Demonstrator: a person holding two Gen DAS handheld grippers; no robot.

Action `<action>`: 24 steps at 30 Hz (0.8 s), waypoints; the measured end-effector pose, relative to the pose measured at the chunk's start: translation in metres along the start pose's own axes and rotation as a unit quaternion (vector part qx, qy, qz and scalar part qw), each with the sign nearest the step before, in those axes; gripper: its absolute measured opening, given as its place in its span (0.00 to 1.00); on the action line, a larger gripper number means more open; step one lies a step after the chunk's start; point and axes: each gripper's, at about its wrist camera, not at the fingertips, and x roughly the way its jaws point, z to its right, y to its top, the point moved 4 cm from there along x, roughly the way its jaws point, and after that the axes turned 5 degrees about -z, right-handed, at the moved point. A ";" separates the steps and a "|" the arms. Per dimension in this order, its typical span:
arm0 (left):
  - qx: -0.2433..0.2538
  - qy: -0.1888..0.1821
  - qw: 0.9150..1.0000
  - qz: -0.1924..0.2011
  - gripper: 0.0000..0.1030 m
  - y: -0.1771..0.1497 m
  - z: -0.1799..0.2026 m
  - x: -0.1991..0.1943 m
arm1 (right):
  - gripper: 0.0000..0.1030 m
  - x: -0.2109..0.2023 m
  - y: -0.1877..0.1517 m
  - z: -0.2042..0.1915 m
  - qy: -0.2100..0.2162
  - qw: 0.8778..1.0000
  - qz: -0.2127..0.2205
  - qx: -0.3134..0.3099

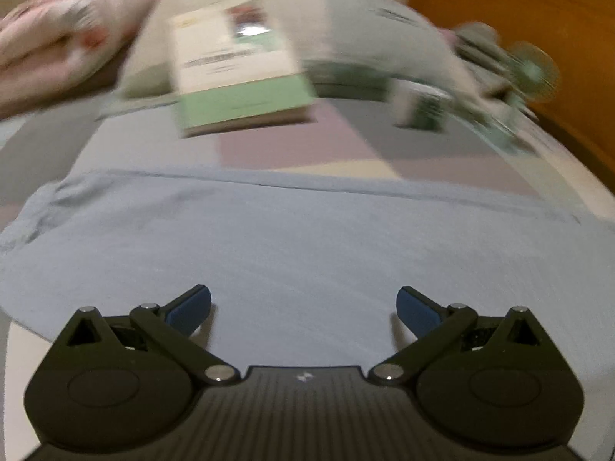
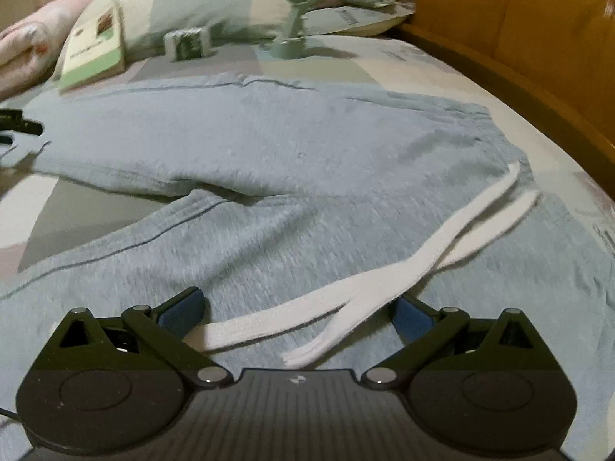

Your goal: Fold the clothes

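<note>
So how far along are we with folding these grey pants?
Done: the light grey sweatpants lie spread flat on the bed, white drawstrings loose. In hand: nothing; the left gripper and right gripper are open above the fabric. Left: every fold.

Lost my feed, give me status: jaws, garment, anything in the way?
Left gripper and right gripper: jaws open, empty. Grey sweatpants spread flat on bed, unfolded. White drawstrings loose across fabric by right gripper. Book, fan beyond.

Black hand-held gripper [image 1: 303,309], blue fingertips [image 1: 190,309]
</note>
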 end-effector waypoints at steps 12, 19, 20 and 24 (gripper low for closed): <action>-0.014 0.002 1.000 0.024 0.99 0.012 -0.046 -0.022 | 1.00 -0.040 0.016 -0.019 0.114 0.993 -0.007 0.011; -0.079 0.018 0.997 0.001 0.99 0.019 -0.082 0.000 | 1.00 -0.065 0.025 -0.043 0.118 0.992 0.040 -0.037; -0.076 0.019 0.997 -0.003 0.99 0.015 -0.082 -0.004 | 1.00 -0.065 0.025 -0.042 0.111 0.992 0.043 -0.040; -0.073 0.023 0.997 -0.013 0.99 0.022 -0.087 -0.013 | 1.00 -0.066 0.022 -0.033 0.098 0.994 0.042 -0.029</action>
